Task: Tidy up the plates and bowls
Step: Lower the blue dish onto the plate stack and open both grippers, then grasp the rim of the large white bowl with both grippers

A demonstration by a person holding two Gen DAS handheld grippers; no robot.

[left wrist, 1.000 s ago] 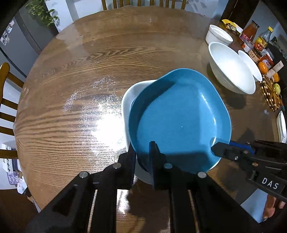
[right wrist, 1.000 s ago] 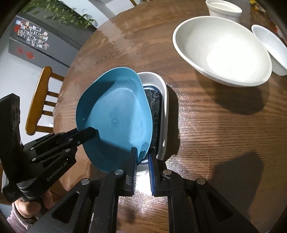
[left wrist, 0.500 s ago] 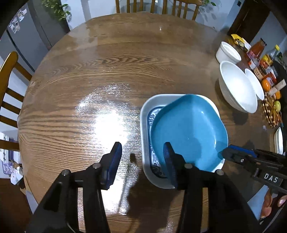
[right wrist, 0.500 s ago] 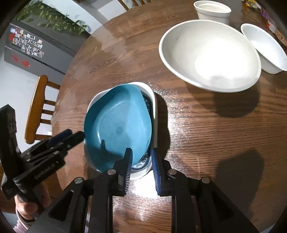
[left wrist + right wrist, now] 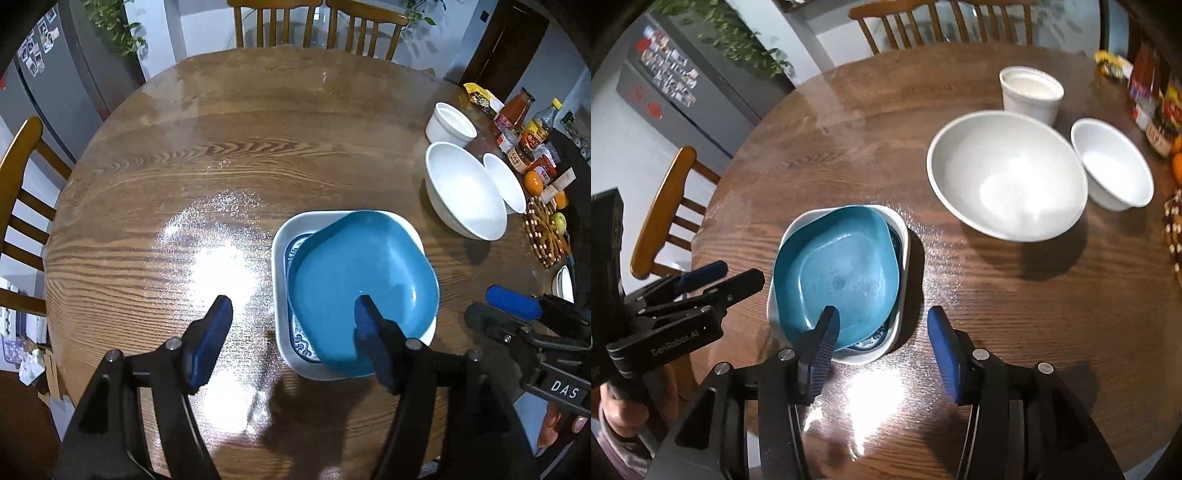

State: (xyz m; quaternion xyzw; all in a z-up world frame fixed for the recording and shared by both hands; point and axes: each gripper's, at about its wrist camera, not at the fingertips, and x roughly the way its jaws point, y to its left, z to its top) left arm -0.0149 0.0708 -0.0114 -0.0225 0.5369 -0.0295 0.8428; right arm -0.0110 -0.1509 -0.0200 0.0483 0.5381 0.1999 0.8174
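A blue squarish plate (image 5: 360,288) (image 5: 836,266) lies inside a white rectangular dish (image 5: 282,258) (image 5: 903,240) with a blue pattern, on the round wooden table. My left gripper (image 5: 293,310) is open and empty, raised above the dish's near-left side; it also shows at the left of the right wrist view (image 5: 718,275). My right gripper (image 5: 882,325) is open and empty, above the dish's near edge; it also shows in the left wrist view (image 5: 495,306). A large white bowl (image 5: 1006,175) (image 5: 463,190), a small white bowl (image 5: 1112,164) (image 5: 504,182) and a white cup-like bowl (image 5: 1030,92) (image 5: 450,127) stand at the right.
Sauce bottles and jars (image 5: 524,125), fruit (image 5: 533,182) and a beaded trivet (image 5: 543,236) crowd the table's right edge. Wooden chairs (image 5: 314,22) stand at the far side and at the left (image 5: 670,210). A fridge (image 5: 676,85) is behind left.
Both grippers let go of the blue plate, which now lies flat in the white dish. Both opened wide and drew back and up from it.
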